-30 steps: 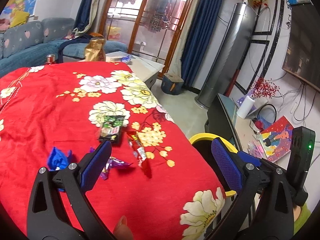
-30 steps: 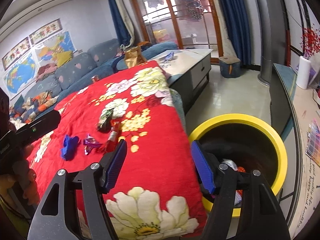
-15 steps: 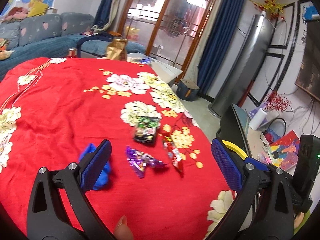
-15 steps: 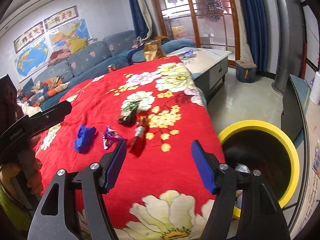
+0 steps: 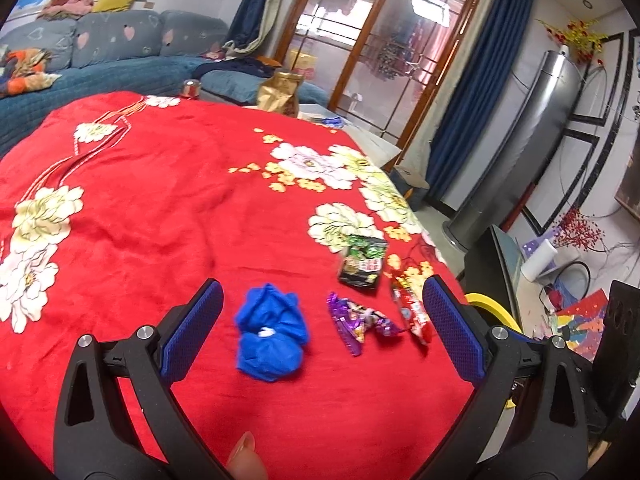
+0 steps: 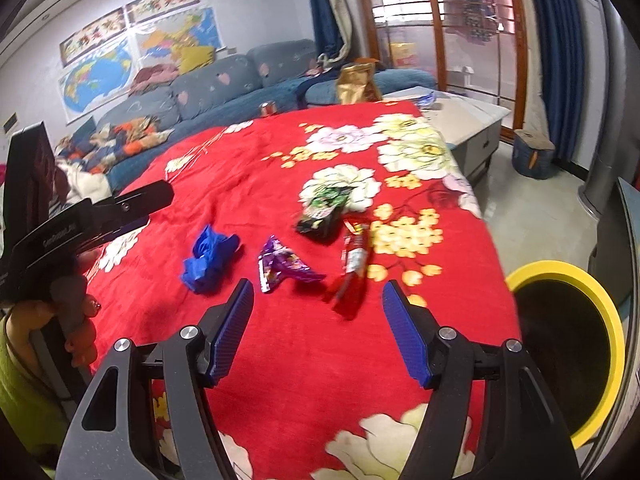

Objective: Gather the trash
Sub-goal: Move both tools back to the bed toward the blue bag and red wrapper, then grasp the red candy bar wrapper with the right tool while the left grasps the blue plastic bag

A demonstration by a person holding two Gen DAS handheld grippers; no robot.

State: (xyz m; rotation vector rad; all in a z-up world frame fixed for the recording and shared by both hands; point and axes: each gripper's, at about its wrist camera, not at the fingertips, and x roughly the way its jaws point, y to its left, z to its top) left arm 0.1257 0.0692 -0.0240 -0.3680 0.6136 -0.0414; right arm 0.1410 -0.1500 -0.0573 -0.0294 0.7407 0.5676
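Lying near blanket (image 6: pixel 280 360) edge, wrappers (image 6: pixel 286 266), bin (image 6: pixel 600 304) beside

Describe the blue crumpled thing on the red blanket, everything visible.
The blue crumpled wad is a bright blue bunch of thin, soft-looking material, bag or wrapper, with a small white spot showing in its folds. It lies loose on the red floral blanket, leftmost in the row of litter, apart from the purple wrapper beside it. Nothing grips or touches it.

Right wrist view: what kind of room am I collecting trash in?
Most likely a home living room: a blue-grey sofa along the wall, world maps above it, and a low coffee table by glass doors.
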